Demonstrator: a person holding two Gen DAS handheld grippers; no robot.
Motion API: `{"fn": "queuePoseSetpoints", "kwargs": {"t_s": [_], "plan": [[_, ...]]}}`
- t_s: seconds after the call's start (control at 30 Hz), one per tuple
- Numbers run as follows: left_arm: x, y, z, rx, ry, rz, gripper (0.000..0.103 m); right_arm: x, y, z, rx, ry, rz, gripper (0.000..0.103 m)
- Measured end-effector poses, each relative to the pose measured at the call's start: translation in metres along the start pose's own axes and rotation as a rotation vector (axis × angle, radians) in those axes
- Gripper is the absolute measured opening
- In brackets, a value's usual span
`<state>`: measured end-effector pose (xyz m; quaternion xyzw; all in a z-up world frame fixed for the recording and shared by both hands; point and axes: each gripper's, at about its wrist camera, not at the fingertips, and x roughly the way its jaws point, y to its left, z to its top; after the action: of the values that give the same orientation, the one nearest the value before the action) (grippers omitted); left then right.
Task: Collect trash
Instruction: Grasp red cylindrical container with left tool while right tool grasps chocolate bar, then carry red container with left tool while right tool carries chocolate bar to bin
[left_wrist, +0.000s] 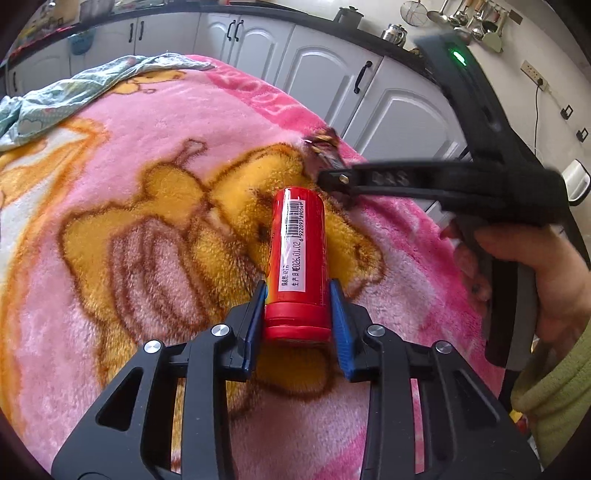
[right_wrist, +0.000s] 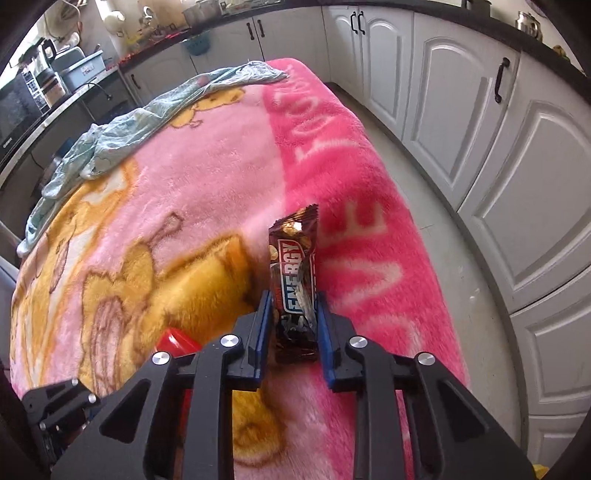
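Looking like the pickup step: red can (left_wrist: 297, 258) and energy bar wrapper (right_wrist: 295, 280) are clamped in the jaws off the pink blanket (left_wrist: 147, 155), so a lift toward a bin is probably called for next.

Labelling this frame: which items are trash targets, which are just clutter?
Job:
red can, in left gripper
energy bar wrapper, in right gripper

Lying about:
pink blanket
crumpled cloth
cabinets
hanging utensils

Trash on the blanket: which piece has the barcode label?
The red can in the left tongs; the brown energy-bar wrapper in the right tongs shows none.
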<state>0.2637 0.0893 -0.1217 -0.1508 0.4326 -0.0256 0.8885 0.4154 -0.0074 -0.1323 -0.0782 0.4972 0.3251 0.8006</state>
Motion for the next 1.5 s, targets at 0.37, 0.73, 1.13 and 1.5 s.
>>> {"fn": "queuePoseSetpoints", "kwargs": {"t_s": [0.37,0.73,1.13,1.5], "plan": [[-0.021,-0.026,-0.024,0.033,-0.005,-0.047,0.026,-0.064,-0.014,-0.108,0.059,-0.058,0.023,0.017],[-0.053,-0.085,-0.034,0.137,-0.056,-0.113,0.026,-0.146,-0.026,-0.195,0.152,-0.139,0.047,0.016],[-0.076,-0.148,-0.042,0.227,-0.091,-0.2,0.026,-0.246,-0.06,-0.249,0.258,-0.295,-0.033,0.016],[-0.094,-0.2,-0.049,0.314,-0.136,-0.274,0.026,-0.309,-0.073,-0.284,0.293,-0.428,-0.114,0.016]]}}
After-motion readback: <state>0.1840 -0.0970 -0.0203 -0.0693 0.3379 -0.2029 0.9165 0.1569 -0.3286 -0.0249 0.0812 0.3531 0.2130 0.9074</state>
